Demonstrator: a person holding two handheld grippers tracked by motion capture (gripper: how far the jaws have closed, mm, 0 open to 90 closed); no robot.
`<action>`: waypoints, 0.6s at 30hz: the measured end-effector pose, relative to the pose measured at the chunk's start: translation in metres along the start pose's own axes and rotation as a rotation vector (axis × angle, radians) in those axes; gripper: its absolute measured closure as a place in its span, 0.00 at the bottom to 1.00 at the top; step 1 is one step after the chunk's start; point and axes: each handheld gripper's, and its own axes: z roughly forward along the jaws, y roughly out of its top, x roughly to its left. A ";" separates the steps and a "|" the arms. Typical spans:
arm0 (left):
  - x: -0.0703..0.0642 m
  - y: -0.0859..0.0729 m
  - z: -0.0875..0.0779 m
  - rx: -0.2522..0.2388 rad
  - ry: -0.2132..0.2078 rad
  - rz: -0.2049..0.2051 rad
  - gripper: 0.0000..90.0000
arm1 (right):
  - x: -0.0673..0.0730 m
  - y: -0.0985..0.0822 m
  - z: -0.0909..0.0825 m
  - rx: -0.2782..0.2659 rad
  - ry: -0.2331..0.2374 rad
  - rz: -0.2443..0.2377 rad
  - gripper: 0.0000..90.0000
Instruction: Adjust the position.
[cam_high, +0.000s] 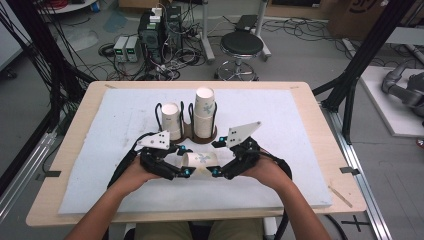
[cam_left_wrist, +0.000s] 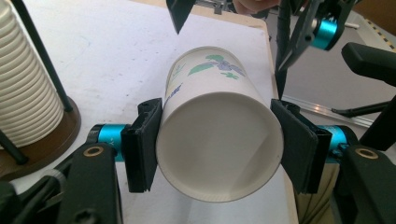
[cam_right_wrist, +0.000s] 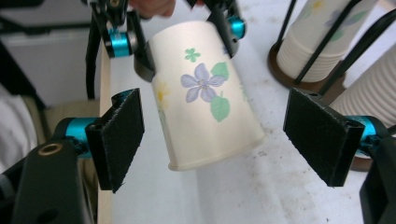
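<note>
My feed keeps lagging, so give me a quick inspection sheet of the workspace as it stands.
Surface: wooden table under a white mat, lightly smudged.
Job's things: flowered paper cup on its side; two cup stacks in a brown wire-post holder.
Clutter: nothing seen on the mat.
Grippers: left claw shut on the cup near its open mouth; right claw open, pads either side of the cup's base, not touching.
Cables: black cable from each gripper trailing toward the person.
Surroundings: stool, electronics and floor wiring beyond the table; black frame posts.
</note>
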 end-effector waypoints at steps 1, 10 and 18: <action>0.000 -0.001 -0.001 -0.009 0.001 -0.002 0.41 | 0.000 -0.003 -0.001 -0.024 -0.009 0.014 0.23; -0.003 -0.010 -0.008 -0.089 0.028 0.000 0.41 | 0.002 -0.032 -0.006 -0.202 -0.070 0.111 0.23; -0.006 -0.013 -0.010 -0.110 0.024 0.011 0.41 | 0.003 -0.044 -0.006 -0.228 -0.064 0.137 0.23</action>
